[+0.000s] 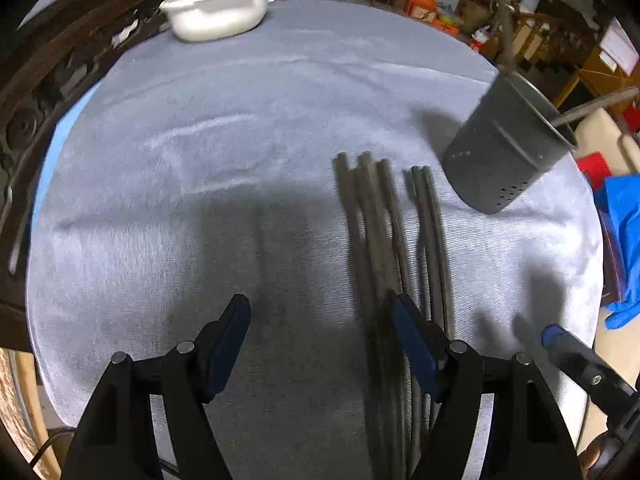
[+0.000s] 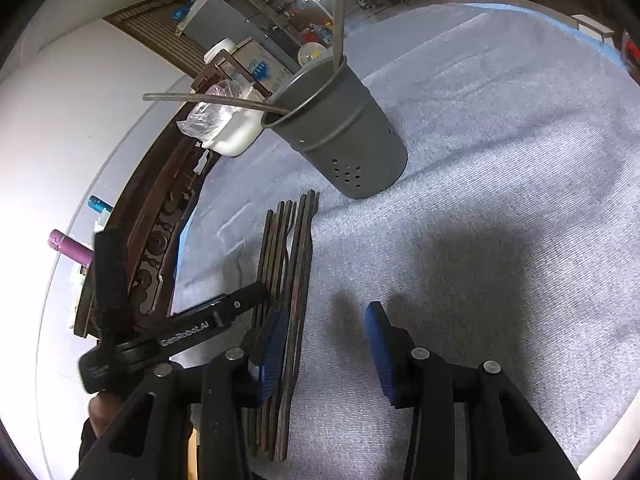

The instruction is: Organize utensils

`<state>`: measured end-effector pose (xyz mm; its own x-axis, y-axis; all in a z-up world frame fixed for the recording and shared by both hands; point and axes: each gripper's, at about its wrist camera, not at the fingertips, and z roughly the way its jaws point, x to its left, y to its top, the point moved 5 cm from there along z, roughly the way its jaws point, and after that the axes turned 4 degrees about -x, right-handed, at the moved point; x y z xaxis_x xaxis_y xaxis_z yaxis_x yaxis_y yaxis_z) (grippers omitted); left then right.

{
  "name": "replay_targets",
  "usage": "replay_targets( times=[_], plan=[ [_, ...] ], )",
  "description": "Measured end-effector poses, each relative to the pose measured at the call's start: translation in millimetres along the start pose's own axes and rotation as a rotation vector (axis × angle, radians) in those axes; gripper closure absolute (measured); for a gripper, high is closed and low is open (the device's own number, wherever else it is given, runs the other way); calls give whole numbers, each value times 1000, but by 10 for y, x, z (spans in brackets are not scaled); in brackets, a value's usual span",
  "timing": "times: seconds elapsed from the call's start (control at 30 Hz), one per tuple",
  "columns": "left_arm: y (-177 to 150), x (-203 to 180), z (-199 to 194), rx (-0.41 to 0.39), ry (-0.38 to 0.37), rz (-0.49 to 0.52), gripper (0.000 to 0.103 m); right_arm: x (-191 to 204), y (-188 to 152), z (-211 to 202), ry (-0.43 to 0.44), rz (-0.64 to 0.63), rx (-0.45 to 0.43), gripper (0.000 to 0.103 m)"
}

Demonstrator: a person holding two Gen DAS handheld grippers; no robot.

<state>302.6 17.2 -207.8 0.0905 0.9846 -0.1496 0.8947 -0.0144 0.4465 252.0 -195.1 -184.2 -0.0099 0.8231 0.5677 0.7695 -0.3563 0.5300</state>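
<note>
Several dark chopsticks point(image 1: 376, 232) lie side by side on the grey-blue tablecloth point(image 1: 200, 160); they also show in the right wrist view point(image 2: 288, 264). A dark grey perforated utensil holder point(image 1: 508, 148) stands beyond them, with two sticks leaning out of it point(image 2: 340, 136). My left gripper point(image 1: 320, 320) is open and empty, its right finger over the chopsticks' near ends. My right gripper point(image 2: 328, 328) is open and empty, its left finger over the chopsticks. The left gripper's body shows in the right wrist view point(image 2: 188, 332).
A white dish with a plastic bag point(image 1: 216, 4) stands at the table's far left edge. A carved dark wood rail point(image 1: 36, 92) runs along the left. Blue cloth point(image 1: 620, 240) lies off the table at right. The tablecloth point(image 2: 500, 160) extends to the right.
</note>
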Motion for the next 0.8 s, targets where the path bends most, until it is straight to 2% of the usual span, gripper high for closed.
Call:
replay_targets(
  times=[0.3,0.5,0.67,0.8],
  plan=[
    [-62,598,-138,-8,54,-62,27,-16,-25,89,4,10,18,59],
    [9,568,-188,-44,11,-60,27,289,21,307,4,-101,48,59],
    [-34,698,-315,-67,9,-119,27,476,11,591,-44,-183,107,63],
    [-126,683,-366,-62,10,-128,27,430,-52,706,-113,-211,130,64]
  ],
)
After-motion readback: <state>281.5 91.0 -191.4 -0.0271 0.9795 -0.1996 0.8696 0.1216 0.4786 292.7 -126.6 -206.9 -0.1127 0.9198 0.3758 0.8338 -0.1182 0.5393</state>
